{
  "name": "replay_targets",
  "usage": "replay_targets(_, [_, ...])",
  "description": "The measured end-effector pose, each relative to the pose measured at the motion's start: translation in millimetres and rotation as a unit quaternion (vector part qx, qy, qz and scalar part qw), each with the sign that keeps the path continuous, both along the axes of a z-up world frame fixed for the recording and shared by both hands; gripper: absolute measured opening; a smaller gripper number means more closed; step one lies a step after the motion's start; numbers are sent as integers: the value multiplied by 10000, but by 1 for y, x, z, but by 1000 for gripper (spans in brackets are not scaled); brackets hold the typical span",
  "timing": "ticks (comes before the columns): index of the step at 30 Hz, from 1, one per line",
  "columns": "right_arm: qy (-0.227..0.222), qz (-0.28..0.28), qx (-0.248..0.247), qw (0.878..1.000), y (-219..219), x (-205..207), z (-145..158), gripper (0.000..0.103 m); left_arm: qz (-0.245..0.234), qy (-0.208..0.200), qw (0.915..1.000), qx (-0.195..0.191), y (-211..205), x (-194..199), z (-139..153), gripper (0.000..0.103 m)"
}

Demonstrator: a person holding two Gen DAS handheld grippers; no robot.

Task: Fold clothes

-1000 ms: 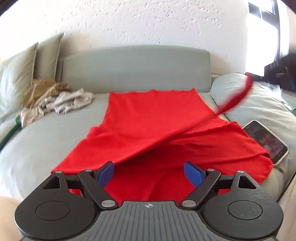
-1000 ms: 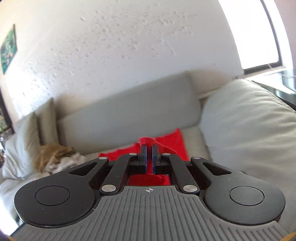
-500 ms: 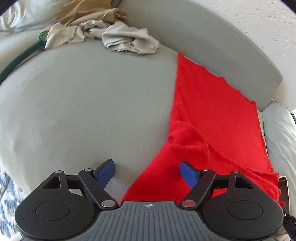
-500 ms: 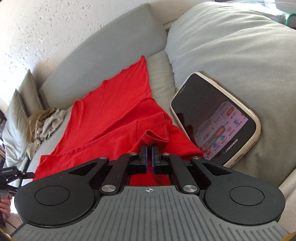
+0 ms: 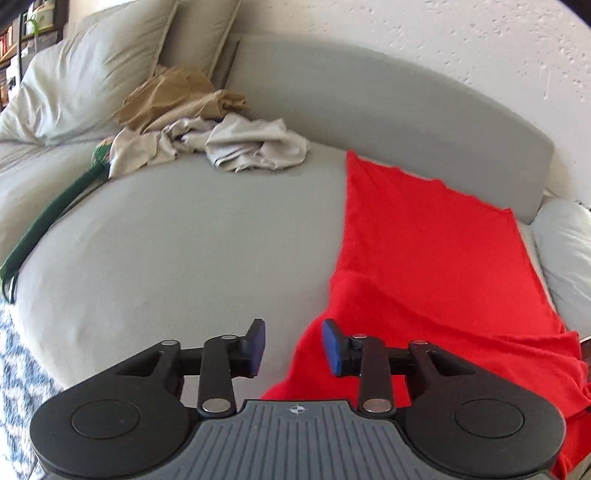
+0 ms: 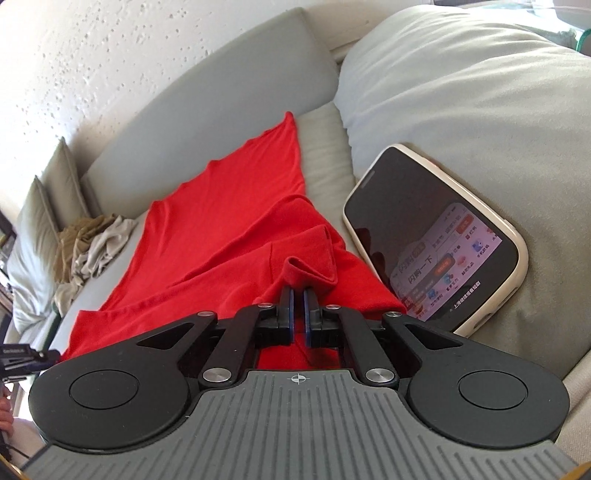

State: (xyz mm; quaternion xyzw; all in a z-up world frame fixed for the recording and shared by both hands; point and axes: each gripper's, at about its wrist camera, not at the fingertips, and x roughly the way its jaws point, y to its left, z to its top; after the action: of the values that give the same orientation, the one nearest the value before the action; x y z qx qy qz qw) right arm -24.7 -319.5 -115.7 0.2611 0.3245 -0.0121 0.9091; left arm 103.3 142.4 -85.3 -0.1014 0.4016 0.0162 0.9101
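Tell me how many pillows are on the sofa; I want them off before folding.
3: two pillows at the far left end, one pillow at the right, under the phone. Others may be out of view.

Both views are lit by bright, soft daylight; no source is seen. The white wall [image 5: 443, 44] is nearly washed out at the top. Soft shadows are cast under the clothes pile [image 5: 207, 129]. Straight edges are bent strongly by the fisheye lens, and the frame corners are darkened. Reflections are carried on the phone screen [image 6: 432, 236]. Slight blur is seen on the red garment [image 5: 436, 258].
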Motion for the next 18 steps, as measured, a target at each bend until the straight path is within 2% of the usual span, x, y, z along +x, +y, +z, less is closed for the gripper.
replay_targets(5, [-14, -21, -2, 10000, 0, 1, -1, 6, -189, -53, 9985, -507, 3, 36, -12, 30])
replay_targets(6, [-12, -24, 20, 10000, -1, 1, -1, 6, -227, -63, 9979, -608, 4, 43, -14, 23])
replay_targets(7, [-10, -24, 24, 10000, -1, 1, -2, 6, -264, -74, 9971, -709, 5, 50, -17, 6])
replay_targets(10, [-5, -24, 38, 10000, -2, 1, -3, 6, -279, -147, 9950, -943, 8, 68, -22, 1])
replay_targets(12, [-2, -23, 14, 10000, -1, 2, -3, 6, 156, -382, 9961, -779, 15, 60, -17, 0])
replay_targets(15, [-1, -20, -40, 10000, 0, 2, -3, 6, 808, -732, 9926, -531, 26, 48, -9, 2])
replay_targets(16, [-3, -20, -45, 10000, 0, 3, -3, 6, 855, -813, 9918, -492, 26, 44, -7, 7])
replay_targets(18, [-9, -29, -34, 10000, 0, 3, -4, 6, 402, -864, 9939, -556, 15, 31, -4, 15])
